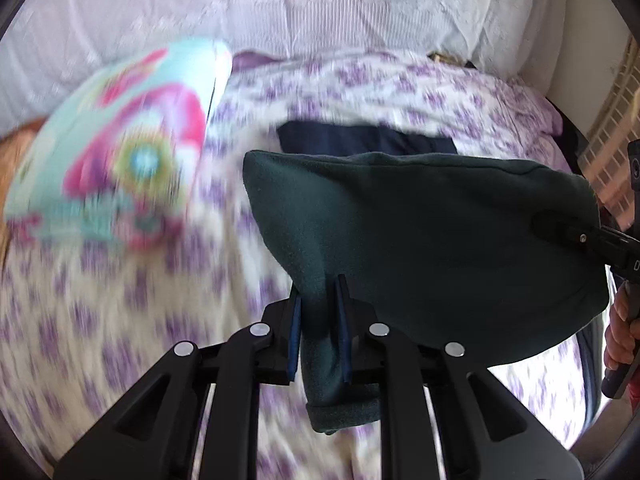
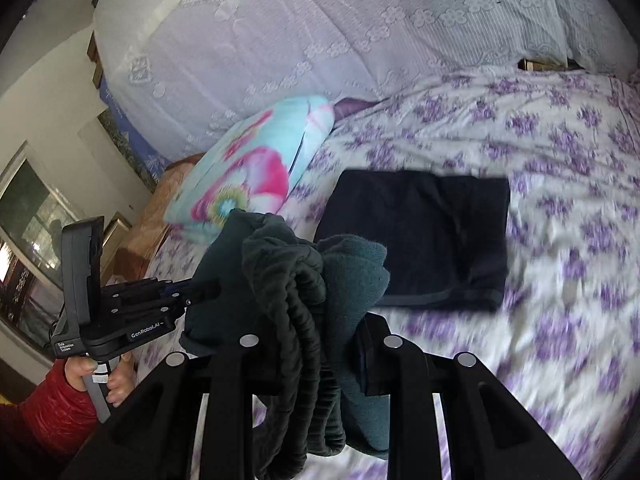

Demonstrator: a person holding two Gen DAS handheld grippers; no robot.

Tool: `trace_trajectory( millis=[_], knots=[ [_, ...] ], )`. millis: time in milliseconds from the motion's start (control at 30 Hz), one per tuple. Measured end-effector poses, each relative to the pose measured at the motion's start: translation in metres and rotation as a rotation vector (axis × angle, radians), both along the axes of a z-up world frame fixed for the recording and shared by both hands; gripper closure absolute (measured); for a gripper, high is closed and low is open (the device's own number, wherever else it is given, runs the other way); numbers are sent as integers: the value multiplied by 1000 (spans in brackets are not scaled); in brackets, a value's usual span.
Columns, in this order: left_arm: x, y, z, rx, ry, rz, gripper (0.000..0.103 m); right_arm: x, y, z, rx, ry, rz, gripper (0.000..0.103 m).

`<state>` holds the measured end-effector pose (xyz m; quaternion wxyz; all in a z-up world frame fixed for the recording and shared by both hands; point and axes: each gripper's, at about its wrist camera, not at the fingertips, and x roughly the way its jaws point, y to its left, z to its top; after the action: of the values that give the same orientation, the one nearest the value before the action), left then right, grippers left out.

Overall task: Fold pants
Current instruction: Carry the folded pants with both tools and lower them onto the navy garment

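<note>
— Holding what?
— Green pants (image 1: 420,240), lifted clear above the bed (image 1: 120,340), stretched between both grippers. Left gripper (image 1: 318,320) clamped on a bunched end; right gripper (image 2: 316,344) closed on the gathered waistband.
— Long axis?
— Running gripper to gripper, left to right. Folded dark garment (image 2: 420,236) lying beyond, toward the bed's head.
— Next?
— Probably lowering flat, nearer the foot edge.

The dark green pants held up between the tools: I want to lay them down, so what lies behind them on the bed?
Behind the dark green fleece pants lies a folded navy garment on the purple-flowered bedspread. From the left wrist view the pants cover most of it.
</note>
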<state>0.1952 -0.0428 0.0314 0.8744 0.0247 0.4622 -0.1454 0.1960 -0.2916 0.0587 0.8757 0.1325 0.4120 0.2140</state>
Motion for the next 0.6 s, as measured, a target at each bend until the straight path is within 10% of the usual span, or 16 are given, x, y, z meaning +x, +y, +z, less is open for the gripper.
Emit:
trace_trajectory(
  millis=[300, 433, 600],
  knots=[
    [134, -38, -18, -22, 22, 14, 89, 122, -50, -37, -8, 28, -140, 76],
    [164, -42, -64, 61, 150, 120, 48, 138, -76, -75, -164, 112, -322, 62],
    [147, -23, -76, 15, 131, 170, 39, 106, -71, -49, -258, -131, -395, 56]
  ],
)
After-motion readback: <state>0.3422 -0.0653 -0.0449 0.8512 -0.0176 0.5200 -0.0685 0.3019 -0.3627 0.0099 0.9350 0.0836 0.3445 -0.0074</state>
